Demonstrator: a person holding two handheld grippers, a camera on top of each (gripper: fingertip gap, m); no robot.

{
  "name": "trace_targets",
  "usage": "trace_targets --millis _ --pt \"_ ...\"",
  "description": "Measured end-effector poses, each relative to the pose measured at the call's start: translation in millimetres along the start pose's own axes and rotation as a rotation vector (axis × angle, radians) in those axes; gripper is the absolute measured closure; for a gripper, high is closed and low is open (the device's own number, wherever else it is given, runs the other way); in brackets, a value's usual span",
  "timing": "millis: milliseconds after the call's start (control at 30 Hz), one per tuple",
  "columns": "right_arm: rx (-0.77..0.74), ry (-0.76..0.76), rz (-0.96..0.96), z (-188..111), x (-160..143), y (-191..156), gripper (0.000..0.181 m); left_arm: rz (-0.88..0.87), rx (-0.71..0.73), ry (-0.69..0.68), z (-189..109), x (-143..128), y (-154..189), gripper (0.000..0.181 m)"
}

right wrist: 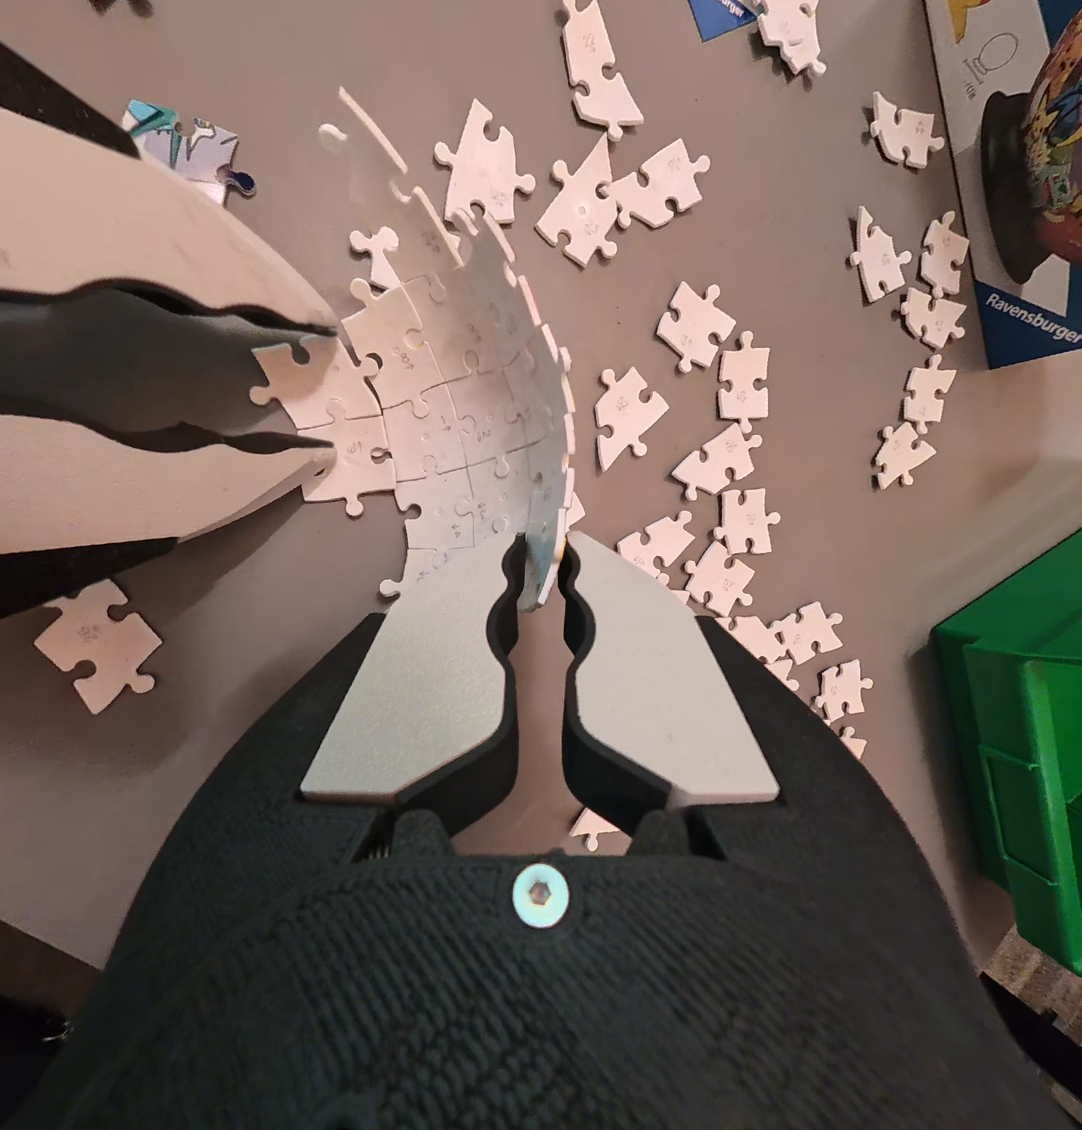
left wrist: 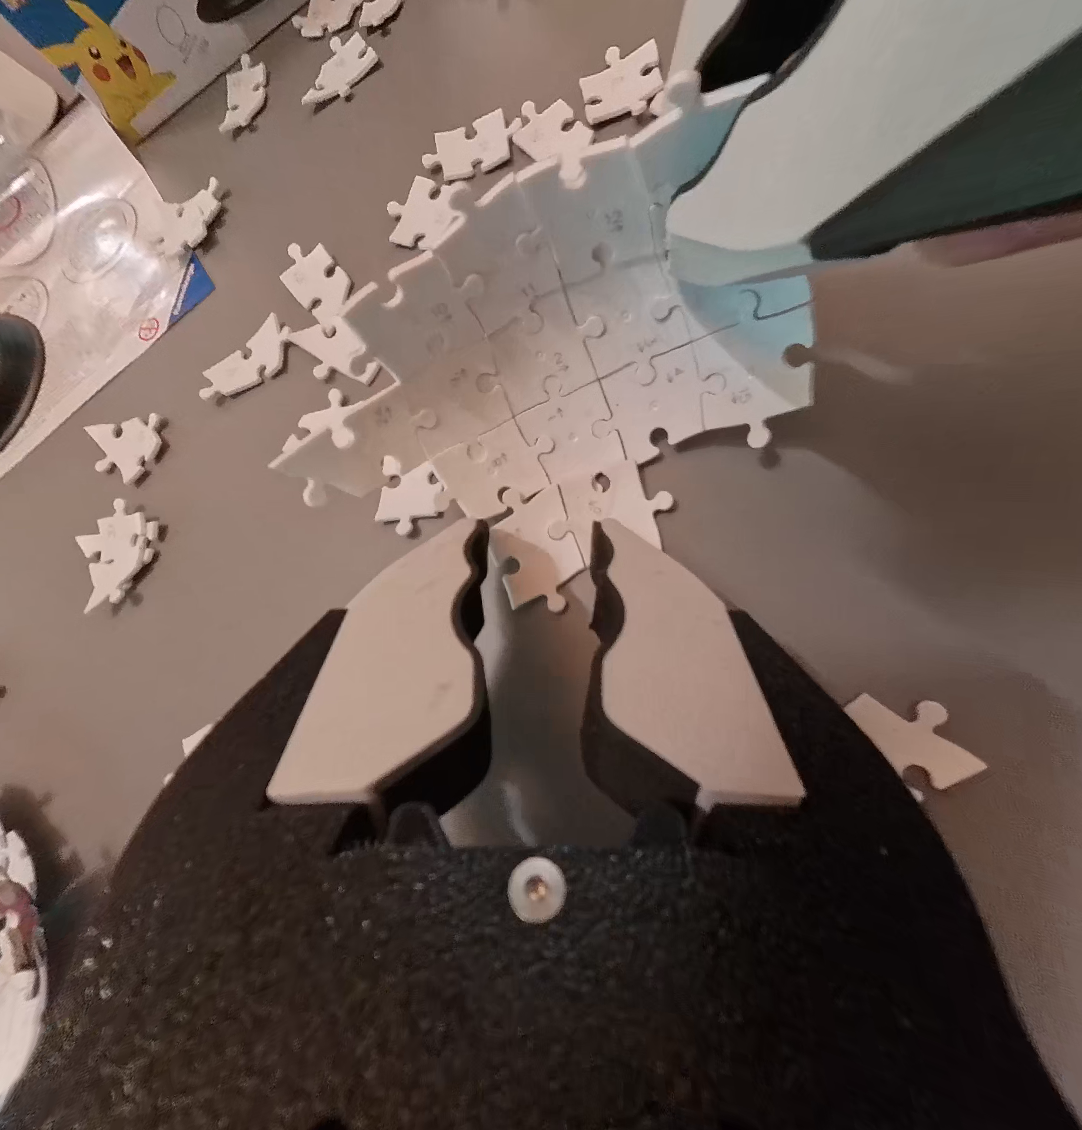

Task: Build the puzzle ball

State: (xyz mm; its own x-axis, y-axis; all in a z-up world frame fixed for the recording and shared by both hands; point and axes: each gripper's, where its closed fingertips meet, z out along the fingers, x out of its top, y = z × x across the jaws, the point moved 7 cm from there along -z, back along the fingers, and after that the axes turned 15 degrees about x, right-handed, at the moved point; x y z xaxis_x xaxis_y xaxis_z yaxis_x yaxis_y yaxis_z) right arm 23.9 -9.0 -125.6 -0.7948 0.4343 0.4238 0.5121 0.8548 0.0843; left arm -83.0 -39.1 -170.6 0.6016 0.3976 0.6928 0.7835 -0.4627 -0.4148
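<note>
Curved puzzle shell [right wrist: 465, 428] pinched at frame centre: right hand-held gripper [right wrist: 541, 565] clamping its rim, left hand-held gripper [left wrist: 541, 538] gripping an edge piece. Risk: twisting apart, popping seams.

It looks like a hobby or test bench indoors rather than a kitchen or shop: a plain grey worktop [right wrist: 770, 202] strewn with loose white puzzle pieces [right wrist: 697, 327], the puzzle's printed box [right wrist: 1027, 318] at one edge, and a green plastic storage bin [right wrist: 1033, 764] beside it.

A green plastic bin [right wrist: 1039, 764] sits at the grey tabletop's [right wrist: 789, 440] edge; clear plastic packaging [left wrist: 49, 226] lies opposite.
</note>
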Motion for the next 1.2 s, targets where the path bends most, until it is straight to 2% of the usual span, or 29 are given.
trace_targets --millis 200,300,533,767,1200 --pt "-0.004 -0.004 -0.001 0 1 0 0.171 0.004 -0.005 0.021 -1 2 2 0.159" --pt "-0.008 -0.005 -0.005 -1 1 -1 0.171 -0.004 -0.036 0.027 -3 3 4 0.171" --pt "-0.013 -0.003 -0.021 -1 3 -3 0.172 -0.003 -0.058 -0.018 2 2 6 0.181" --pt "-0.013 -0.003 -0.046 -2 4 -3 0.172 -0.025 -0.082 -0.027 6 3 3 0.181" --pt "-0.019 0.006 -0.076 1 8 0 0.173 0.058 -0.155 -0.026 7 4 -1 0.181"
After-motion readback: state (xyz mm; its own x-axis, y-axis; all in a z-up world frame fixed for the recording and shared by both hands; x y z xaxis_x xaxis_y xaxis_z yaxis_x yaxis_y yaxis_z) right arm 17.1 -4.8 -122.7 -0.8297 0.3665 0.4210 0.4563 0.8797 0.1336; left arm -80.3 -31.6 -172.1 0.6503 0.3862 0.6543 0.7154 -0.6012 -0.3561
